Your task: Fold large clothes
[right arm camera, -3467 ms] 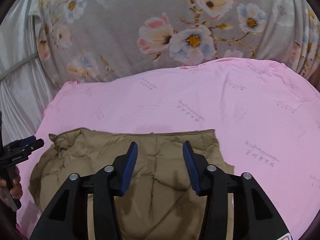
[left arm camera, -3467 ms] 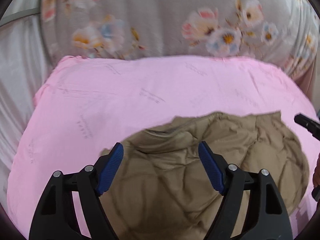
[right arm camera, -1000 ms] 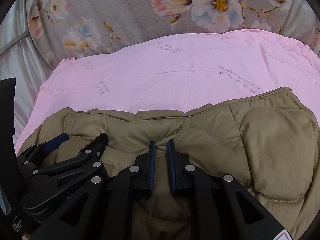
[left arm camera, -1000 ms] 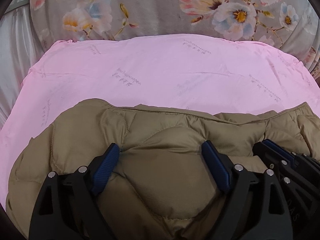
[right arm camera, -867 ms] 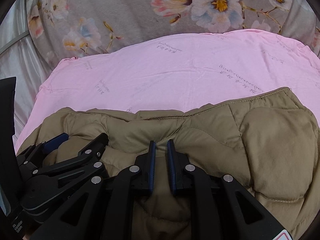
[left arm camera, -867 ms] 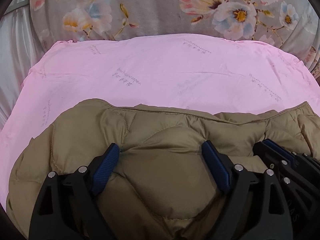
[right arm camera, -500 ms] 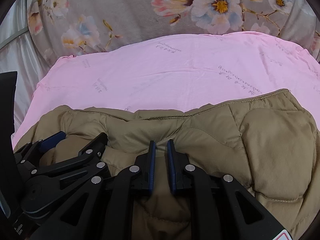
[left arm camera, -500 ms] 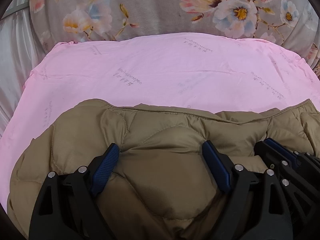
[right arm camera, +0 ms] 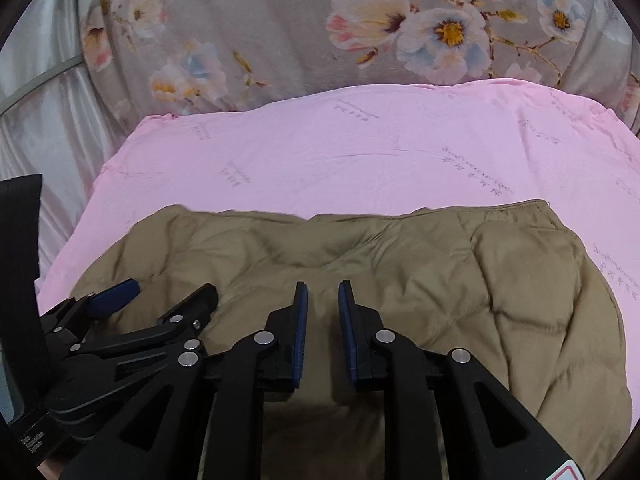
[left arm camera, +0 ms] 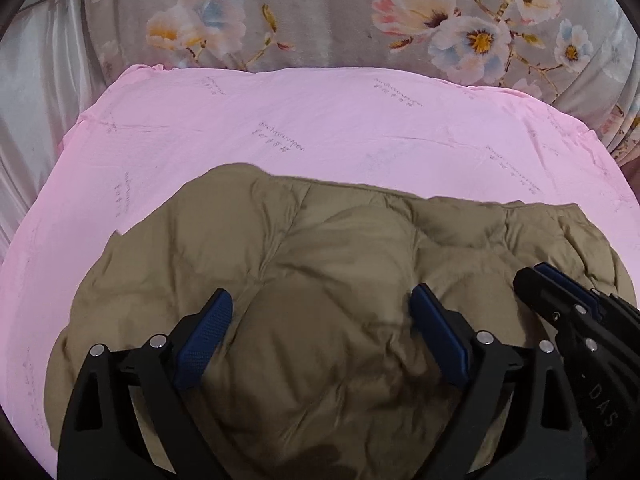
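A tan quilted puffer jacket (left arm camera: 340, 264) lies bunched on the pink sheet (left arm camera: 320, 120); it also shows in the right wrist view (right arm camera: 460, 272). My left gripper (left arm camera: 320, 316) is open, its blue pads wide apart just above the jacket's puffy middle. My right gripper (right arm camera: 323, 300) has its jaws slightly apart over the jacket's near edge, with no fabric seen between them. The two grippers sit side by side: the right one shows at the left view's right edge (left arm camera: 568, 300), the left one at the right view's lower left (right arm camera: 132, 308).
The pink sheet (right arm camera: 360, 152) covers a bed. A grey floral quilt (left arm camera: 320, 12) is piled along the far side. Pale satin fabric (right arm camera: 48, 120) hangs at the left.
My right gripper's jaws have opened a little and let go of the jacket fold. Both grippers have risen slightly, and the jacket has settled flatter on the sheet.
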`<move>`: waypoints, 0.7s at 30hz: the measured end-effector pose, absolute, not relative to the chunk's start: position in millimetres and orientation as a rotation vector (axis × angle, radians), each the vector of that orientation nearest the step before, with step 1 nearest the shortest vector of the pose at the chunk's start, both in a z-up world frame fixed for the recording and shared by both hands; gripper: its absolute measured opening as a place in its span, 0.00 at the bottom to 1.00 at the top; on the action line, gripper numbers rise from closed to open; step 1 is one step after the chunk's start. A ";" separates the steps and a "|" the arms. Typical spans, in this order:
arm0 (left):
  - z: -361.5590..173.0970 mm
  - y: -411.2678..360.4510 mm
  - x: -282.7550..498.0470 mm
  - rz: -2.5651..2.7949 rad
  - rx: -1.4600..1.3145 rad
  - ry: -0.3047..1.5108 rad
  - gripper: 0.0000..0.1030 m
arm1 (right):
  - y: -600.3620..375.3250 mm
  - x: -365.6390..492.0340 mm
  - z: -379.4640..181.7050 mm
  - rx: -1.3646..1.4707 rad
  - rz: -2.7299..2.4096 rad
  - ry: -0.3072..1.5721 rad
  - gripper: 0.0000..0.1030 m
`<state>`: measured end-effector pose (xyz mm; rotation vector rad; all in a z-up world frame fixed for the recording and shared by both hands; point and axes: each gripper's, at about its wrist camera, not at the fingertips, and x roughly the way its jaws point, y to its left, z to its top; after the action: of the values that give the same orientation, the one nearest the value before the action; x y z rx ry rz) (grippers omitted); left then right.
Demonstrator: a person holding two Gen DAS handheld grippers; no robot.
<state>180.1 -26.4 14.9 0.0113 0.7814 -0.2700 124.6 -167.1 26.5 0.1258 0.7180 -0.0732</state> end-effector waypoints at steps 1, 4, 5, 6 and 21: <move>14.8 -20.2 170.7 -0.270 0.006 0.779 0.86 | -160.0 115.0 24.3 0.108 -0.080 0.715 0.17; 9.9 -8.5 146.8 -0.278 -0.003 0.764 0.86 | -147.1 97.1 13.5 0.059 -0.101 0.697 0.18; 5.3 -7.7 143.0 -0.274 0.003 0.764 0.86 | -146.5 94.5 10.2 0.060 -0.106 0.693 0.18; 0.9 -8.3 141.0 -0.273 0.007 0.763 0.87 | -147.8 92.7 6.5 0.071 -0.109 0.689 0.18; -15.4 -19.3 134.4 -0.205 0.067 0.721 0.87 | -155.1 92.8 -14.0 0.095 -0.125 0.691 0.17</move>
<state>134.4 -19.3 -15.4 0.0668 0.7206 -0.2047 92.8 -155.1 -14.0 0.0953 0.6912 -0.1253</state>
